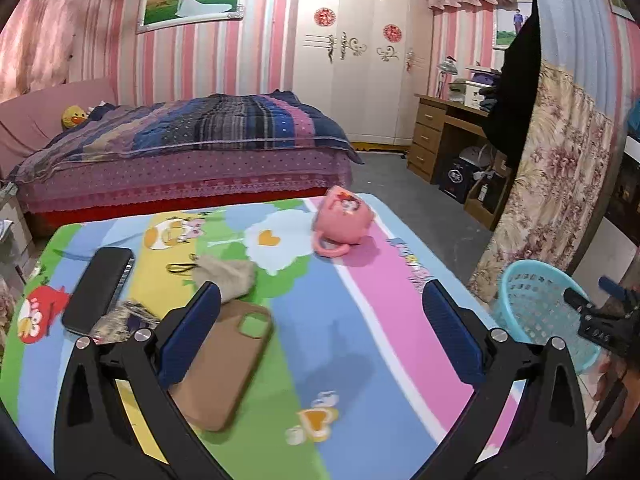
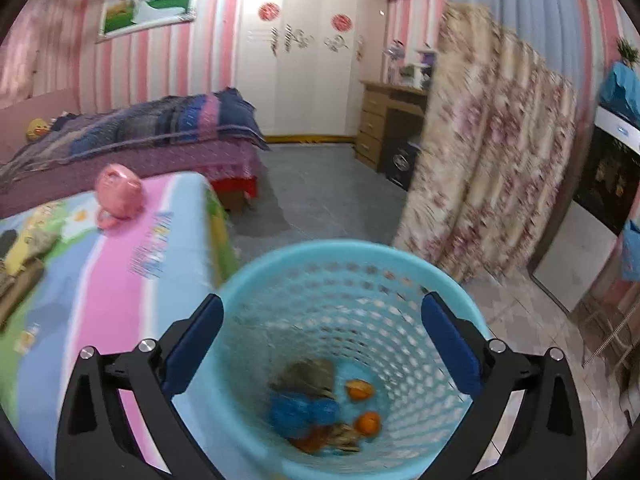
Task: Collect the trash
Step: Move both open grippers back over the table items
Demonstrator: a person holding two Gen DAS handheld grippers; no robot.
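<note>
My right gripper (image 2: 322, 336) hangs open over a light-blue mesh bin (image 2: 408, 264) standing on the floor beside the table. Inside the bin lie a blue crumpled wrapper (image 2: 298, 410), orange peel pieces (image 2: 368, 422) and a grey-brown scrap (image 2: 308, 374). My left gripper (image 1: 320, 320) is open above the table's colourful cartoon cloth (image 1: 352, 320), with nothing between its fingers. Close ahead of it on the left lie a beige crumpled wad (image 1: 230, 276) and a patterned wrapper (image 1: 120, 316). The bin (image 1: 532, 304) and the right gripper (image 1: 596, 304) show at that view's right edge.
On the table lie a brown phone case (image 1: 224, 364), a black phone (image 1: 98, 288), a thin black loop (image 1: 180, 267) and a tipped pink cup (image 1: 344, 220). A bed (image 1: 180, 152) stands behind the table. A floral curtain (image 2: 488, 152) hangs right of the bin.
</note>
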